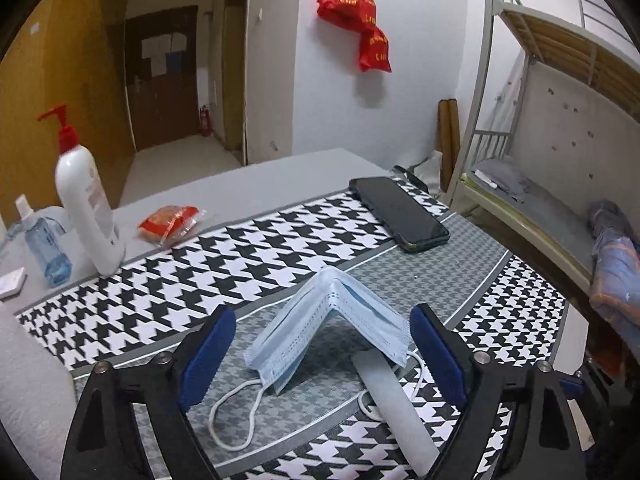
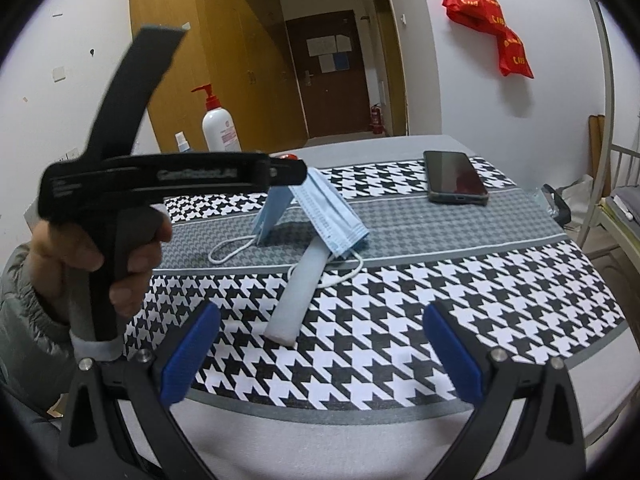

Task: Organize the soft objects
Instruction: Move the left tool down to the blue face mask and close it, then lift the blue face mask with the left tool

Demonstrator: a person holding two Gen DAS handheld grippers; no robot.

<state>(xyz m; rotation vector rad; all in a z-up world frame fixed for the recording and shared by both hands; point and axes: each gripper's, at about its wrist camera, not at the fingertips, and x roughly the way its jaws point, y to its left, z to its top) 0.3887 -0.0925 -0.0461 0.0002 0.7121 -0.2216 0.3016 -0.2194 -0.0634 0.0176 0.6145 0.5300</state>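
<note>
A light blue face mask [image 1: 332, 320] stands folded like a tent on the houndstooth cloth [image 1: 240, 256], its white ear loops [image 1: 232, 412] trailing on the cloth. A white foam strip [image 1: 394, 404] lies under its right edge. My left gripper [image 1: 320, 356] is open, its blue pads on either side of the mask, not touching it. In the right wrist view the mask [image 2: 324, 208] and foam strip [image 2: 298, 296] lie ahead of my open, empty right gripper [image 2: 320, 352]. The left gripper's body [image 2: 160, 176], held by a hand, hides the mask's top.
A black phone [image 1: 402, 212] lies at the cloth's far right. A white pump bottle [image 1: 86, 196], a blue spray bottle [image 1: 46, 244] and a red packet [image 1: 170, 220] stand on the grey table at left. A bunk bed [image 1: 552, 128] is to the right.
</note>
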